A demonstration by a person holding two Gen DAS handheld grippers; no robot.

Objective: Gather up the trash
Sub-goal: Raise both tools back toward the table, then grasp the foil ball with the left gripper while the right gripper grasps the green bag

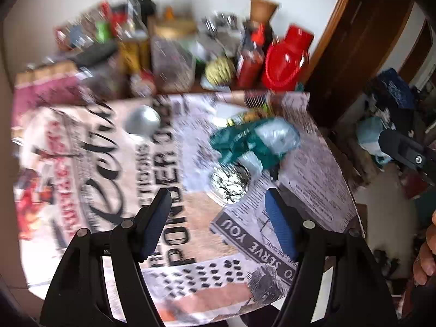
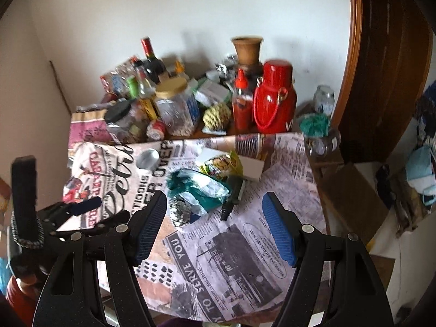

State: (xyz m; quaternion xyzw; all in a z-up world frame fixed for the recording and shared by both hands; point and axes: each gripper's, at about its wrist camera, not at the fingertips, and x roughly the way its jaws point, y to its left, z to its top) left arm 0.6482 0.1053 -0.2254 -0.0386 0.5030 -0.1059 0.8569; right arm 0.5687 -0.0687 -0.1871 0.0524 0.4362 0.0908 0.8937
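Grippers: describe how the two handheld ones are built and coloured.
Both match. The left gripper and right gripper each have matte black plastic linkage arms with cut-out slots and round silver pivot pins. Their fingers carry blue pads with a fine ribbed texture. No cables show, and no sleeve is visible.

A home is suggested; a newsprint-patterned tablecloth (image 2: 245, 245) is crowded with a dark wine bottle (image 2: 152, 62), a red plastic flask (image 2: 275, 98) and, seemingly, clear food jars (image 2: 177, 109).
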